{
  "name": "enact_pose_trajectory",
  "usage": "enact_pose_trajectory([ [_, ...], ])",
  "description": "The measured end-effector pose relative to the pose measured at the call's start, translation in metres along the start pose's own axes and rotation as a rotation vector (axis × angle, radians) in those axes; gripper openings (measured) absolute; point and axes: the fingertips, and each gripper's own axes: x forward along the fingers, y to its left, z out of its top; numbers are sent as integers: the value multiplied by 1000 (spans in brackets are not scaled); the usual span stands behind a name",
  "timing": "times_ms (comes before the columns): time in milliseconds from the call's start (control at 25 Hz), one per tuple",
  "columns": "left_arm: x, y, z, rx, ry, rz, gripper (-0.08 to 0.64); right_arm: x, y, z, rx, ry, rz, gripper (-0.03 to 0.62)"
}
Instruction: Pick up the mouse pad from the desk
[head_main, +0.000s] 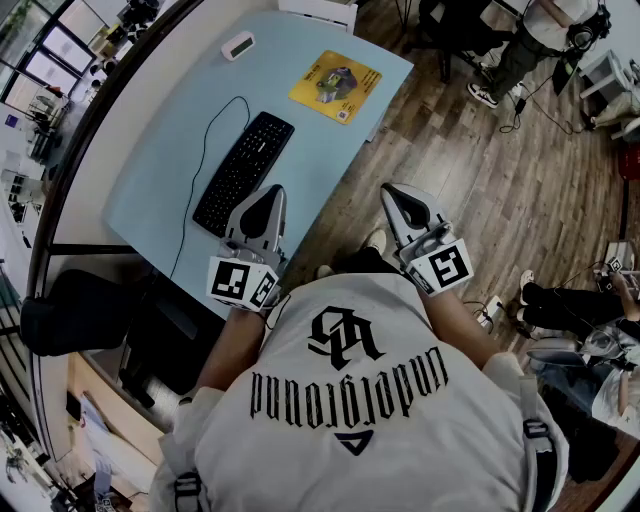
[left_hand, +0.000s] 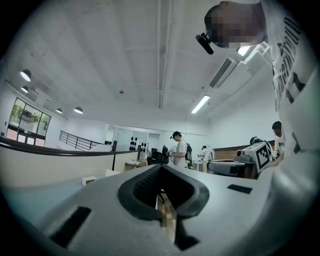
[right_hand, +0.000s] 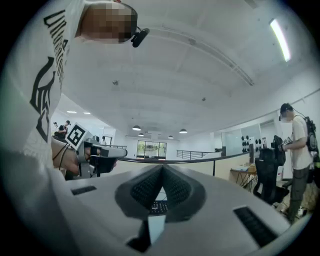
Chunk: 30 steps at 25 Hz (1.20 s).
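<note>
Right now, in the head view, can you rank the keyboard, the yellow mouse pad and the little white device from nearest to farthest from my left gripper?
1. Keyboard: just ahead of the left gripper, on the near part of the desk.
2. Mouse pad: farther off, toward the desk's far right corner.
3. White device: farthest, by the desk's far edge.

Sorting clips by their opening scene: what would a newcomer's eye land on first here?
The yellow mouse pad stands out at the far end of the pale blue desk, with a black keyboard nearer the person. In the foreground, the left claw and right claw are held level, both shut and empty, well short of it.
</note>
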Motion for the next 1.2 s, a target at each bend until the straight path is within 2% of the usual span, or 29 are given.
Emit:
enact_pose_trajectory([
  [520, 12, -8, 3, 6, 3, 12, 8, -4, -14, 4, 11, -13, 12, 5],
  [720, 21, -7, 0, -1, 7, 26, 8, -2, -26, 9, -3, -43, -13, 6],
  [880, 27, -5, -4, -15, 12, 41, 8, 1, -37, 3, 19, -30, -20, 9],
  [960, 31, -6, -5, -15, 16, 46, 8, 3, -42, 1, 33, -27, -15, 88],
  [1200, 57, -11, -9, -8, 28, 57, 8, 8, -65, -4, 52, -30, 19, 168],
])
